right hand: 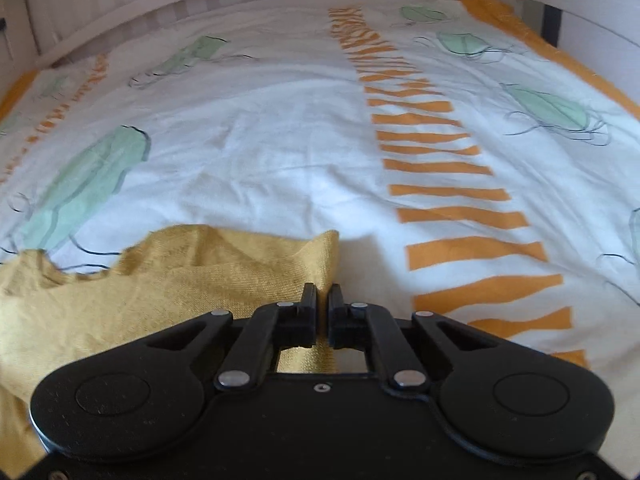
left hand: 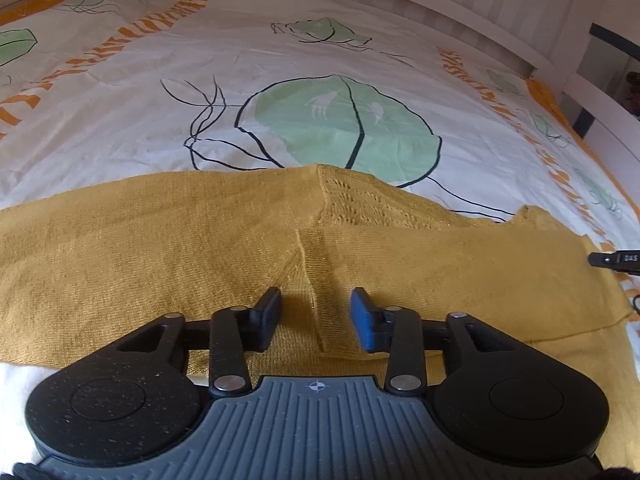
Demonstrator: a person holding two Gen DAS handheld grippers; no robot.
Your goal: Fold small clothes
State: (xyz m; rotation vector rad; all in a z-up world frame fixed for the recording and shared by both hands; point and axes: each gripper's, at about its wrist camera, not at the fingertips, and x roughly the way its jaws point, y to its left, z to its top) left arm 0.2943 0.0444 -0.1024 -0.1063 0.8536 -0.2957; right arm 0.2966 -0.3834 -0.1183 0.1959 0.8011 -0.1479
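A mustard-yellow knit garment lies spread across the bed, with a raised seam running toward me and an openwork knit patch at its far side. My left gripper is open, its blue-padded fingers standing either side of the seam, just above the fabric. In the right wrist view the same garment lies at the left, its right edge bunched. My right gripper is shut on that edge of the garment. The tip of the right gripper shows at the right edge of the left wrist view.
The bed cover is white with green leaf prints and orange stripe bands. A white wooden bed frame runs along the far side and the right. A striped wall panel stands behind.
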